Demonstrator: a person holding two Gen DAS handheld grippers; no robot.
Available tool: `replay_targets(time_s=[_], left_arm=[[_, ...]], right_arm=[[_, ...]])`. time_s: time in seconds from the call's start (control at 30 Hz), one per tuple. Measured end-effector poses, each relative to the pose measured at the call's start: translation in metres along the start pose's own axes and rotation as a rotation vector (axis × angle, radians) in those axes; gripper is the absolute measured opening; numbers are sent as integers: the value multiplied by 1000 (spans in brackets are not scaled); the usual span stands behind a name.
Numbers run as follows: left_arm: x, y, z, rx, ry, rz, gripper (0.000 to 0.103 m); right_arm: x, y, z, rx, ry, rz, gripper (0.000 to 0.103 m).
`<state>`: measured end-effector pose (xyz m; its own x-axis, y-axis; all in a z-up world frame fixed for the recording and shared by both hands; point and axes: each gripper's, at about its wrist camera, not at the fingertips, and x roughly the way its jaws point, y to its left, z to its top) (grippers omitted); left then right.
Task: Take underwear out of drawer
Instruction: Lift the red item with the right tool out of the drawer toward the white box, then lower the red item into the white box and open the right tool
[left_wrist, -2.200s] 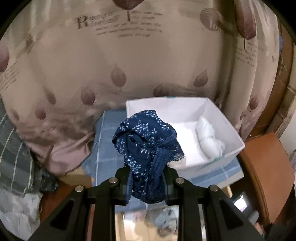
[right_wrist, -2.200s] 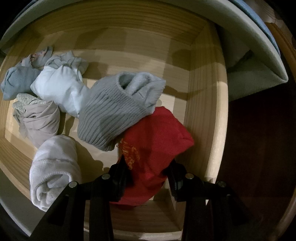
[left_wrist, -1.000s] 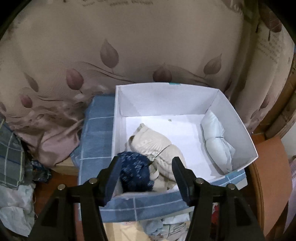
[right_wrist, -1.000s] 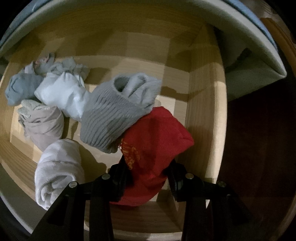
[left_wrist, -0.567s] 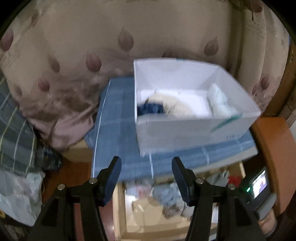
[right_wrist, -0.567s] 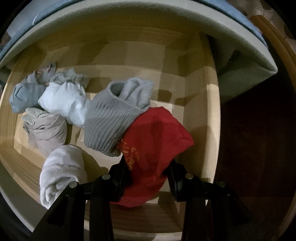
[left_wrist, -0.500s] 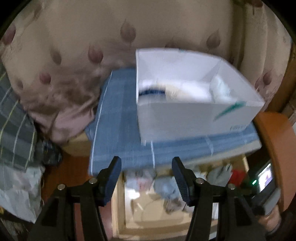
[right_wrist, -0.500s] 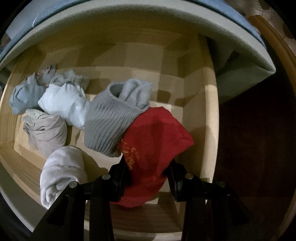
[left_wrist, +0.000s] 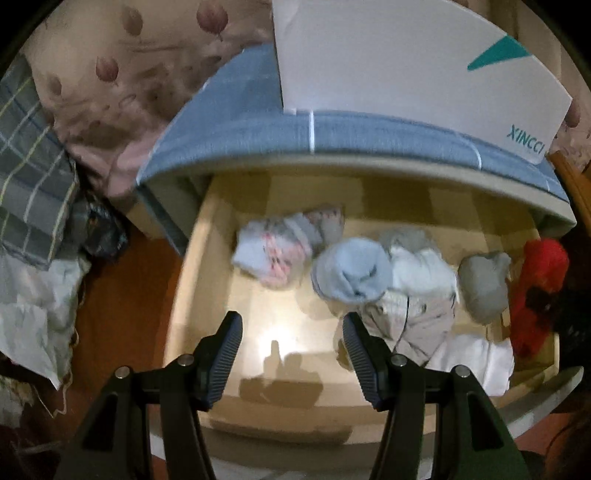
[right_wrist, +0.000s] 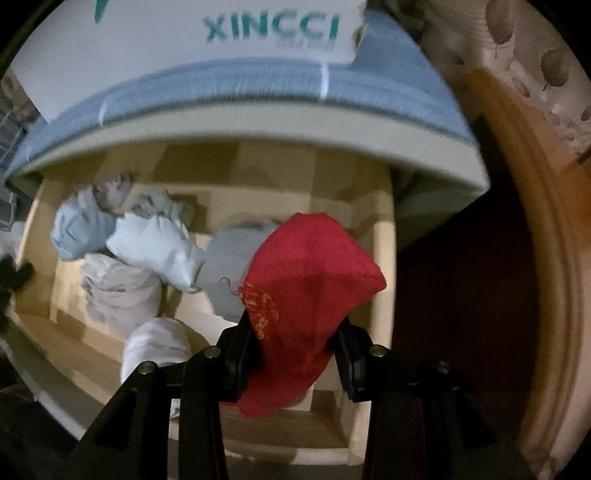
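Having dropped its navy piece into the white box (left_wrist: 406, 66), the left claw (left_wrist: 291, 339) is now hanging apart and empty over the drawer (left_wrist: 192, 280). Red underwear (right_wrist: 310, 288) is lifting clear, clamped in the right claw (right_wrist: 295, 347), probably bound for that box. Rolled pale garments (left_wrist: 351, 273) are filling the drawer.

one drawer (left_wrist: 192, 280), one box (left_wrist: 406, 62)

I see a pale matt wooden drawer (left_wrist: 192, 280), soft red cloth underwear (right_wrist: 310, 295), a smooth white cardboard box (left_wrist: 406, 66), and ribbed matt-black gripper pads (left_wrist: 360, 347).
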<state>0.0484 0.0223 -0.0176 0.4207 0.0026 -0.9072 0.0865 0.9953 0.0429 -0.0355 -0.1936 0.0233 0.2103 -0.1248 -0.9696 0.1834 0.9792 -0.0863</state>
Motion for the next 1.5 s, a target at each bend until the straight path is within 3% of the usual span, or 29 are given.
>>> replay_targets(time_s=[0.13, 0.4, 0.53, 0.8, 0.93, 1.17, 1.5], left_arm=[[6, -1, -5, -36, 30, -37, 58], [1, 2, -1, -71, -32, -59, 58], [3, -1, 1, -58, -30, -35, 58], [0, -7, 1, -14, -51, -66, 58], [0, -5, 1, -16, -53, -72, 58], [1, -3, 1, -31, -52, -80, 58], [4, 0, 2, -46, -47, -79, 58]], right_arm=[[-21, -12, 6, -1, -24, 10, 35], [-99, -24, 32, 7, -160, 26, 35], [-136, -26, 63, 20, -251, 22, 35], [-189, -10, 139, 2, -362, 1, 35], [-192, 4, 177, -8, -374, -6, 35], [-161, 35, 224, -48, -292, -22, 35], [-103, 60, 242, -104, -166, -76, 37]])
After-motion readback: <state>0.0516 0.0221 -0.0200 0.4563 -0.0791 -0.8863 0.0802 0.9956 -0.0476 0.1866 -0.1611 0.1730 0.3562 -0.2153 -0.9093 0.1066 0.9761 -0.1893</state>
